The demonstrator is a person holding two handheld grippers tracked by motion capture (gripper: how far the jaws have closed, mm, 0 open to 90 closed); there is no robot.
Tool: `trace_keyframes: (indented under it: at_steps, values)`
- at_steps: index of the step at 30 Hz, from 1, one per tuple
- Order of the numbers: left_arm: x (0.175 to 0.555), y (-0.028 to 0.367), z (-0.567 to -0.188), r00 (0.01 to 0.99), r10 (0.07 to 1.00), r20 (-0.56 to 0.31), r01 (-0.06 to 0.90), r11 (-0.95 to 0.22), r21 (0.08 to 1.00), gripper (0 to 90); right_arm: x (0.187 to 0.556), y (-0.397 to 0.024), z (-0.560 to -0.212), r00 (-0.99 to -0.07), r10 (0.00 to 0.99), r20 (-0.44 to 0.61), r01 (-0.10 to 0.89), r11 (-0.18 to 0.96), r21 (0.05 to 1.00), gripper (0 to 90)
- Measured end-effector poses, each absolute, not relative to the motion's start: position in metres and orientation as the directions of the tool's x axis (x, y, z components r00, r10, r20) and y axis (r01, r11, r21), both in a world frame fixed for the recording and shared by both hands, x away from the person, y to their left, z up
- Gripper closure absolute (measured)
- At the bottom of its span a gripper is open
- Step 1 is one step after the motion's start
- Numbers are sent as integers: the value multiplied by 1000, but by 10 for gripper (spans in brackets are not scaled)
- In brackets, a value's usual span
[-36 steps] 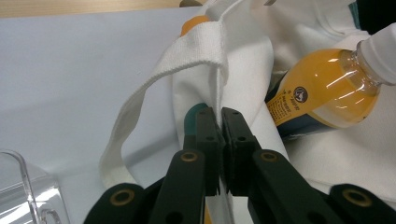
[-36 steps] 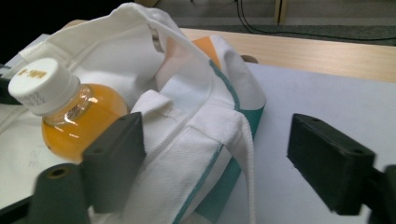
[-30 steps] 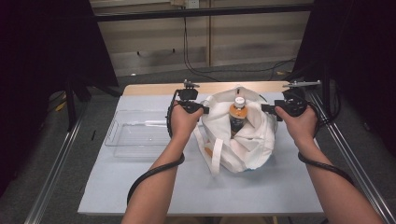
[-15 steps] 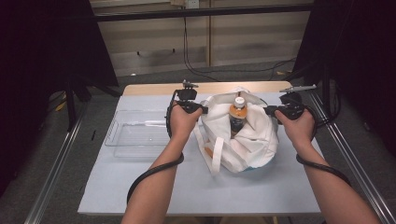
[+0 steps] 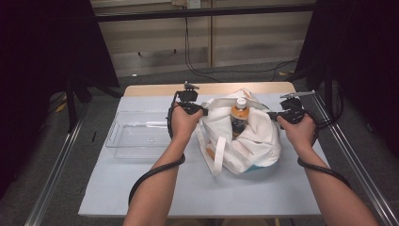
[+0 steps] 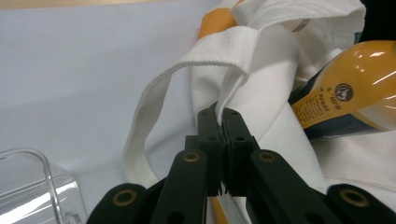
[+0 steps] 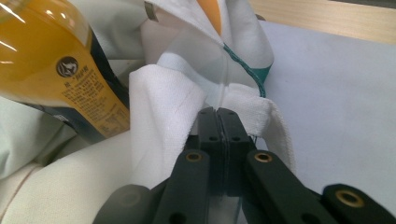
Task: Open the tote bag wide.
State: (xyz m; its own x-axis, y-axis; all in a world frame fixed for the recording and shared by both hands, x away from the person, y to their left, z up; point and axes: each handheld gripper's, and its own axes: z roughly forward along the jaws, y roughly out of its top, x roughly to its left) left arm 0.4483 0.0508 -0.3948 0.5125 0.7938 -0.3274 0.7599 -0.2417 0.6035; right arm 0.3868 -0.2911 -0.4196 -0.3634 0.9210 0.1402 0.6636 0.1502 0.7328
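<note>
High view: a white cloth bag (image 5: 244, 136) sits mid-counter (image 5: 141, 188), with one orange-capped bottle (image 5: 239, 117) standing upright in its mouth. The left tongs (image 5: 203, 111) are clamped on the bag's left rim; the right tongs (image 5: 270, 114) are clamped on its right rim. The right tongs' jaws have just been closing, with cloth caught between them.

Left gripper view: the left tongs (image 6: 223, 122) are seen pinched tight on a fold of bag (image 6: 261, 74) fabric, just below a handle strap (image 6: 196, 60). The bottle (image 6: 359, 88) lies near, to the side. Right gripper view: the right tongs (image 7: 217, 116) are shut on a bunched hem by a teal seam (image 7: 245, 65).

Handling, judged: the fabric is soft and limp, so no shape will be held; sag is expected between the two grip points. The cloth is light; the weight is likely in the bottle, which is rigid, smooth and may tip or roll if the mouth is tugged unevenly. Hems or straps are the best holds, being thicker and less prone to slip.

Count: one bag, one bottle seen, two straps, one clear tray (image 5: 136, 136) left of the bag.
</note>
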Motion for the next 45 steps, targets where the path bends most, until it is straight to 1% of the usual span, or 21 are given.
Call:
trace_keyframes:
  at_steps: [2, 11, 13, 18, 21, 24, 25, 29, 30, 33, 35, 38, 41, 45]
  values:
    - [448, 51, -396, 509, 794, -332, 763, -238, 601, 879, 387, -292, -422, -361, 922, 143, 666, 148, 731, 900]
    - [450, 50, -403, 510, 808, -293, 764, -270, 586, 878, 388, -295, -433, -353, 924, 151, 679, 141, 721, 899]
    - [450, 49, -403, 510, 809, -292, 764, -270, 586, 878, 389, -296, -434, -346, 925, 158, 690, 136, 711, 899]
    - [450, 50, -404, 505, 807, -307, 767, -256, 588, 869, 388, -295, -434, -350, 925, 151, 678, 139, 722, 899]
    - [450, 51, -401, 522, 795, -310, 754, -259, 603, 837, 388, -294, -430, -354, 924, 143, 669, 143, 729, 898]
    - [450, 52, -396, 522, 792, -317, 748, -247, 616, 768, 387, -293, -427, -357, 924, 137, 665, 148, 732, 898]
    - [450, 53, -394, 526, 785, -327, 745, -241, 622, 762, 387, -293, -426, -357, 925, 132, 664, 152, 732, 898]
    - [451, 51, -386, 539, 780, -318, 726, -239, 645, 684, 387, -291, -423, -360, 926, 117, 660, 164, 734, 898]
    - [451, 50, -383, 547, 777, -312, 715, -239, 657, 663, 387, -290, -422, -359, 925, 126, 661, 156, 734, 898]
    - [453, 47, -378, 557, 771, -310, 701, -235, 674, 662, 387, -289, -421, -362, 925, 117, 656, 163, 737, 898]
    - [456, 44, -375, 562, 768, -308, 686, -225, 692, 640, 386, -289, -420, -354, 928, 116, 661, 161, 733, 898]
    - [460, 38, -374, 567, 768, -298, 680, -232, 696, 644, 386, -289, -419, -358, 926, 117, 658, 161, 736, 898]
    - [465, 33, -378, 570, 764, -301, 679, -232, 697, 648, 386, -288, -419, -364, 925, 109, 654, 170, 737, 898]
    - [471, 25, -389, 565, 766, -307, 681, -222, 698, 628, 387, -287, -418, -368, 924, 106, 652, 175, 738, 898]
